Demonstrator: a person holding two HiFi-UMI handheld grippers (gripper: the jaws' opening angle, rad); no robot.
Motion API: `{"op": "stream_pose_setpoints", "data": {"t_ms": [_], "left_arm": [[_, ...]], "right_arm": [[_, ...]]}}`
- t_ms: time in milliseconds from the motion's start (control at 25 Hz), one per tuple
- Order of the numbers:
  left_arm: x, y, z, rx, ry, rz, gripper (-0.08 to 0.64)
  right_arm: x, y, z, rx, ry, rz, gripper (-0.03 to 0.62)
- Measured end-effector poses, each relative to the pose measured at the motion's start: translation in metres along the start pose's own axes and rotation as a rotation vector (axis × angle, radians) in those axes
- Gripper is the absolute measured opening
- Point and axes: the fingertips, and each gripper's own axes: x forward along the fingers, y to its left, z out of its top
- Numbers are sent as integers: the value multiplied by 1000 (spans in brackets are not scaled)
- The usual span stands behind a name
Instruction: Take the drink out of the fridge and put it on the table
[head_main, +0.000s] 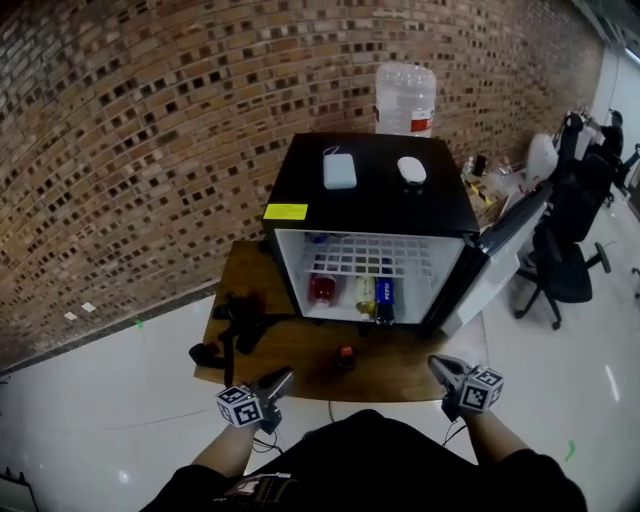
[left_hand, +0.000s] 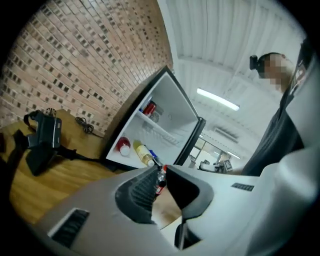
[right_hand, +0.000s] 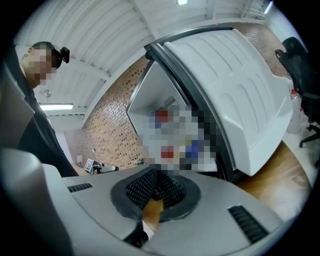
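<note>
A black mini fridge (head_main: 370, 195) stands on a low wooden table (head_main: 300, 355) with its door (head_main: 497, 252) swung open to the right. On its bottom shelf are a red can (head_main: 322, 289), a yellow bottle (head_main: 366, 295) and a blue can (head_main: 386, 298). A small red-topped bottle (head_main: 345, 356) stands on the table in front. My left gripper (head_main: 283, 376) hovers at the table's near edge, its jaws closed to a thin slit with nothing between them. My right gripper (head_main: 436, 363) is shut and empty near the door's lower corner.
Black straps and a camera-like device (head_main: 235, 322) lie on the table's left part. A pale blue box (head_main: 339, 170) and a white mouse (head_main: 411, 170) rest on the fridge top, with a water jug (head_main: 405, 98) behind. An office chair (head_main: 565, 250) stands at right.
</note>
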Motion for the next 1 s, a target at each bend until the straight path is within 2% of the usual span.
{"op": "stream_pose_setpoints", "data": {"t_ms": [40, 160, 440, 720, 1000], "left_arm": [[-7, -1, 7, -6, -17, 13, 2], [-15, -10, 15, 3, -17, 17, 2], [-14, -13, 17, 65, 16, 42, 2], [-8, -16, 11, 56, 33, 32, 2], [-5, -18, 11, 47, 37, 35, 2]], "right_arm": [[-2, 2, 2, 24, -18, 7, 0], [-8, 5, 5, 79, -53, 23, 0], [-3, 5, -9, -33, 55, -10, 0], [2, 11, -13, -60, 93, 2, 0], [-9, 7, -6, -57, 85, -16, 0]]}}
